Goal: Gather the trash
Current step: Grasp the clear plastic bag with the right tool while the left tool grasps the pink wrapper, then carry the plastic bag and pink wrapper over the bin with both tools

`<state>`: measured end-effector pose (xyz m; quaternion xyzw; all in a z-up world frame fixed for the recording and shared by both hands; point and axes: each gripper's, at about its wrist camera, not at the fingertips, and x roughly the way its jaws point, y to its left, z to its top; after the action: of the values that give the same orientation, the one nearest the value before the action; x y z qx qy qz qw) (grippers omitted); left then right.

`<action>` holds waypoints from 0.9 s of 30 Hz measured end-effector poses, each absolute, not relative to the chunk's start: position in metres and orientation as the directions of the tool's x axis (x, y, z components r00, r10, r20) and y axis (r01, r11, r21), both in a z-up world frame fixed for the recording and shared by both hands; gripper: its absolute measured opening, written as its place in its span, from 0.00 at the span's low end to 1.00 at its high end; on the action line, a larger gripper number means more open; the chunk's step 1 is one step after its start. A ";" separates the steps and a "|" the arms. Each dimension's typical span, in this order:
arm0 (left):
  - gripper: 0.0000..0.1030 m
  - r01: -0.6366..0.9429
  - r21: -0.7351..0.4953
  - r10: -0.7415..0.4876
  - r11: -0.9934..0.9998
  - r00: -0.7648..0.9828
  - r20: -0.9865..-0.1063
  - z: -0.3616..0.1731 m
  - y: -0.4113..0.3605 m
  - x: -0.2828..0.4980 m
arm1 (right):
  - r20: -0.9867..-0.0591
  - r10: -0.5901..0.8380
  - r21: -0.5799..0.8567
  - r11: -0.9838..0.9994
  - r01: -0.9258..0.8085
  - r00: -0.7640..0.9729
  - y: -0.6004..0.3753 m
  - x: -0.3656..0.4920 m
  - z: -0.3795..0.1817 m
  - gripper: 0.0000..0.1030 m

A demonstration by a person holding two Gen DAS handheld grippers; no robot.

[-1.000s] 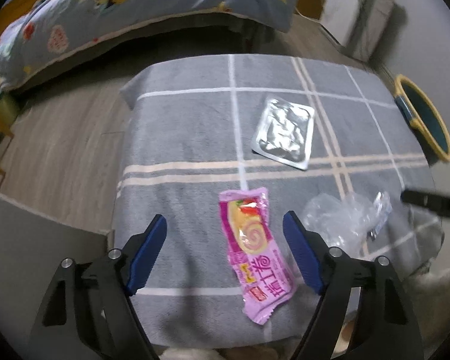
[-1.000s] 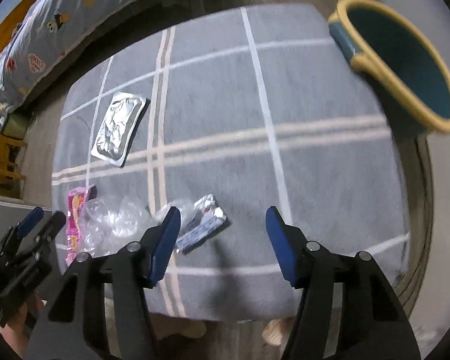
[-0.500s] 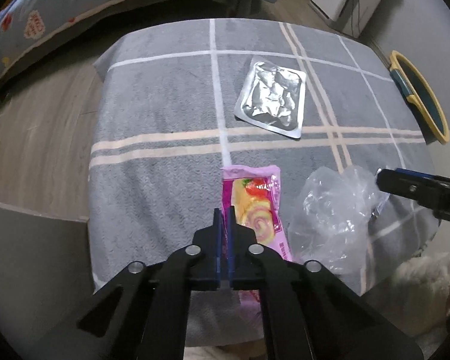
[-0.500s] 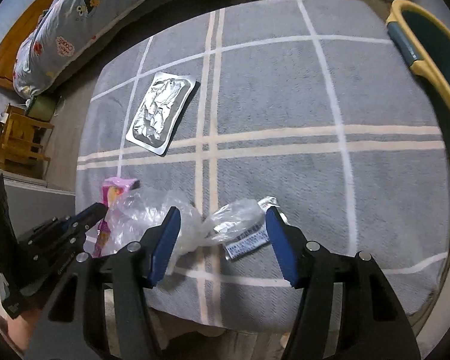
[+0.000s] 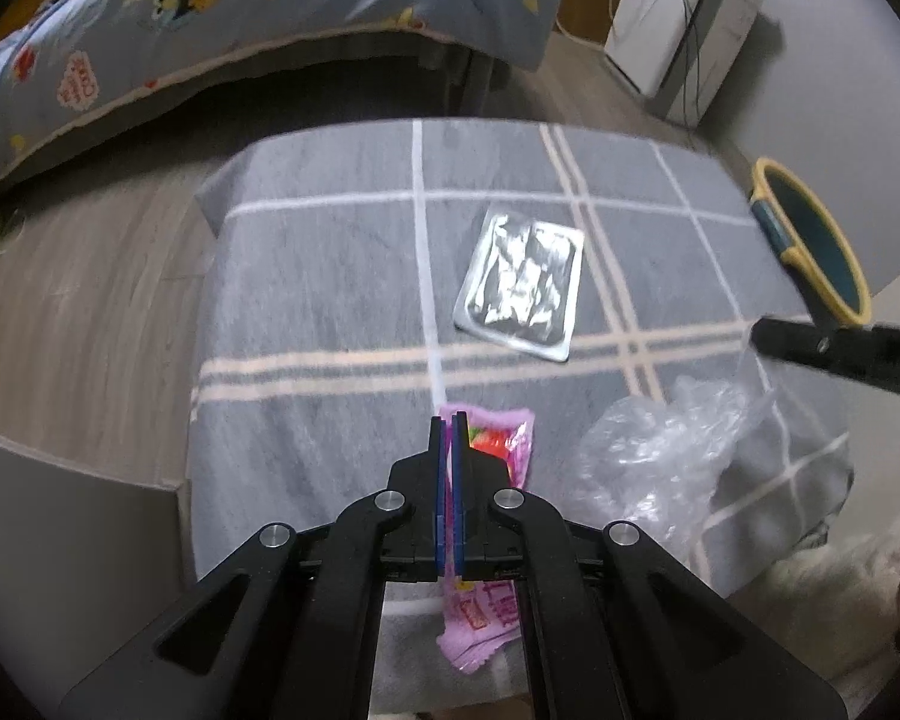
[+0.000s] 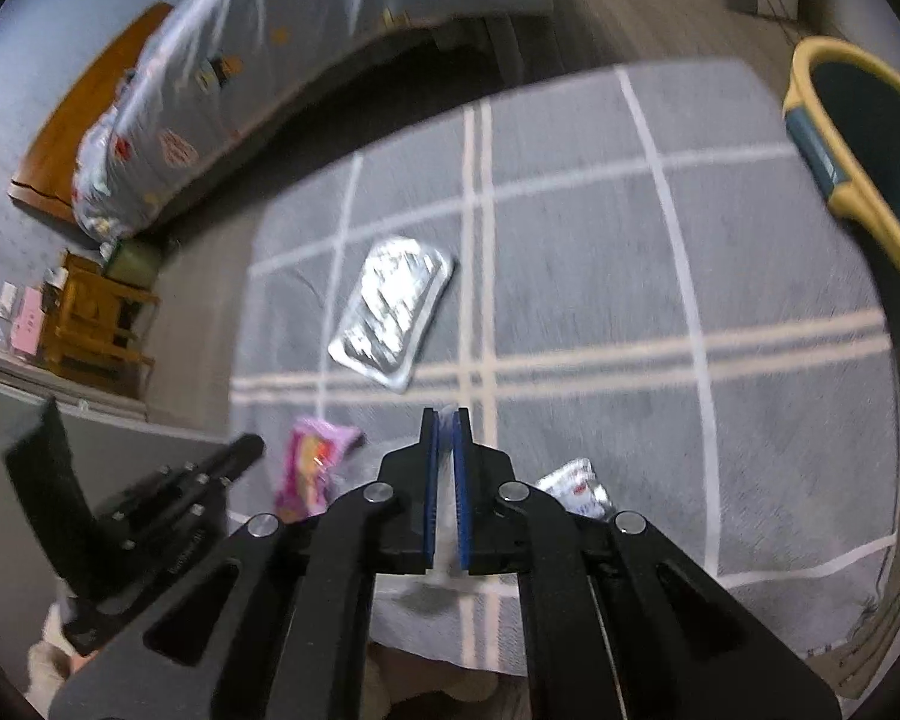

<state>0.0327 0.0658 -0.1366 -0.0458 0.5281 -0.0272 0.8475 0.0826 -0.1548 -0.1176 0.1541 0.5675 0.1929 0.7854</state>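
Pink snack wrapper sits clamped in your left gripper, just left of the clear plastic bag. Your right gripper is clenched on that bag's film, near the silver foil pack.

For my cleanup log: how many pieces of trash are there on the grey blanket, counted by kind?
Pink snack wrapper: 1
Silver foil pack: 1
Clear plastic bag: 1
Small crumpled printed wrapper: 1
Total: 4
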 end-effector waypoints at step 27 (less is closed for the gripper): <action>0.24 0.107 -0.053 -0.092 0.993 0.403 -0.911 -0.145 0.022 0.051 | -0.736 0.427 0.433 0.893 -0.120 0.526 -0.243 0.154 -0.009 0.04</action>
<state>0.0506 0.0222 -0.1454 0.0070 0.5433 -0.0592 0.8374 0.1538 -0.2433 -0.0091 0.1670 0.4600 0.1595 0.8574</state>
